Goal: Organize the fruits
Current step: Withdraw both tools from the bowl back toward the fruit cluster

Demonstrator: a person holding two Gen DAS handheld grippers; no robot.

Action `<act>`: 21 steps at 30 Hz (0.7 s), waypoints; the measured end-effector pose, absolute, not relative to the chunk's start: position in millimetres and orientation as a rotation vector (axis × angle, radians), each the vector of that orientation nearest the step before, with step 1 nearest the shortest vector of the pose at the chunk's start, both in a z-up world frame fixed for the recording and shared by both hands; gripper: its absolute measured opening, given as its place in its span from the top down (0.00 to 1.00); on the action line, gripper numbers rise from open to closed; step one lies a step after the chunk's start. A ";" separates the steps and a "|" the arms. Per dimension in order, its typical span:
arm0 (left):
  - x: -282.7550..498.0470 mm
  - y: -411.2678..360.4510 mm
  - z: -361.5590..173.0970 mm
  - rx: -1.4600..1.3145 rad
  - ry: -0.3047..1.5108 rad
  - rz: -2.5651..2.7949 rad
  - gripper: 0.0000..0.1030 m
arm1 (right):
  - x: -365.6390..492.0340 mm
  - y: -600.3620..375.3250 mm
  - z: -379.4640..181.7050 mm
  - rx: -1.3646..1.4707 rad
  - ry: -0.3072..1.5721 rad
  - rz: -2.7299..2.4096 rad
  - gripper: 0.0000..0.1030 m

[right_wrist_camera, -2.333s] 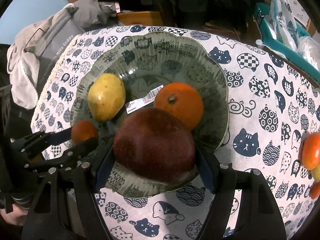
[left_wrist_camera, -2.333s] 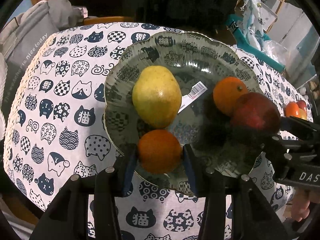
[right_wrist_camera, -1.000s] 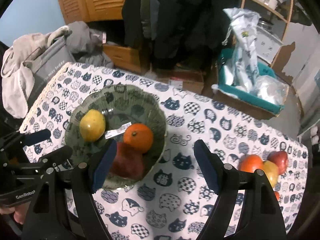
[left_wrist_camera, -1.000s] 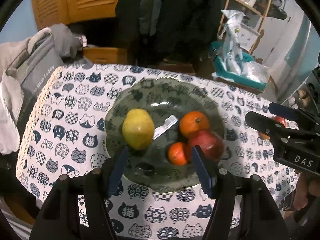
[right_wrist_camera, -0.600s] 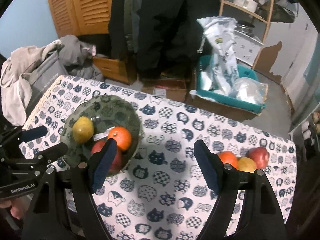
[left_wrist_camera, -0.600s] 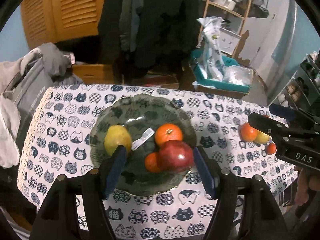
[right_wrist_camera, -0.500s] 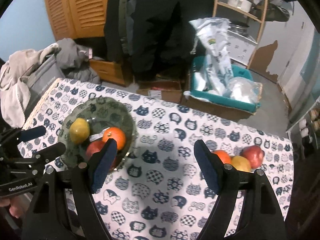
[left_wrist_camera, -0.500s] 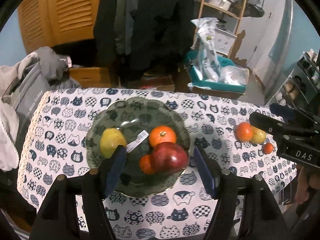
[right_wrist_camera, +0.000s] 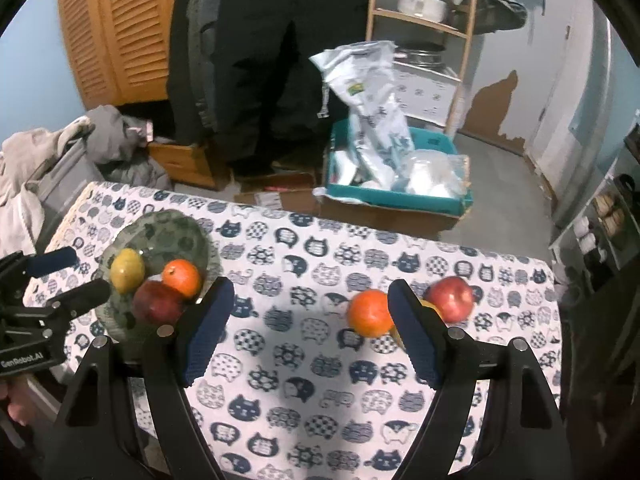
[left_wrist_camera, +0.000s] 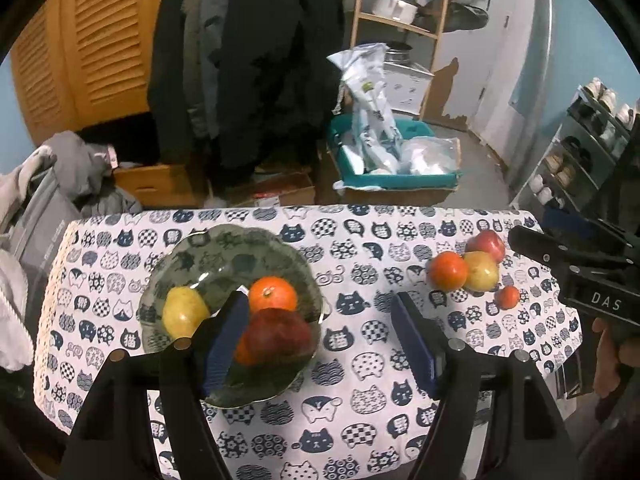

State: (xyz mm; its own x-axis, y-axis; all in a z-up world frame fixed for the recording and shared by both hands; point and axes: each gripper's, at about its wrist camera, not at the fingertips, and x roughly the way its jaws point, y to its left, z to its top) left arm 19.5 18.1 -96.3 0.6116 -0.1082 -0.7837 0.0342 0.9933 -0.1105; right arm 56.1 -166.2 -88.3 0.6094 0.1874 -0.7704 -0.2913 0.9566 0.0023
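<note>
Cat-print cloth covers my table. On it the scalloped green glass plate cradles a smooth pear, orange and dark apple. My left gripper has just been widening, empty; my right gripper gapes empty too, near loose round fruit.

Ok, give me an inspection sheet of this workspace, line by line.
Surface: table under a cat-print cloth.
Job's things: green plate holding a pear, an orange, a red apple and a small orange partly hidden; four loose fruits grouped near the cloth's right end.
Clutter: nothing seen on the cloth.
Grippers: left hand-held gripper open, empty, jaws just opening; right hand-held gripper open, empty.
Cables: nothing seen.
Surroundings: hanging coats, teal crate, wooden shelf, shoe rack.
</note>
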 end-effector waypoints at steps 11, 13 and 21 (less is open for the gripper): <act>28.7 -24.1 -87.4 -0.053 0.899 -0.126 0.27 | 48.2 -225.6 -80.9 -0.089 0.847 0.202 0.22; 30.5 -32.7 -86.5 -0.042 0.896 -0.137 0.25 | 47.9 -235.1 -80.7 -0.081 0.845 0.191 0.22; 40.3 -68.1 -90.7 0.002 0.904 -0.181 0.24 | 45.8 -279.3 -85.3 -0.040 0.852 0.125 0.22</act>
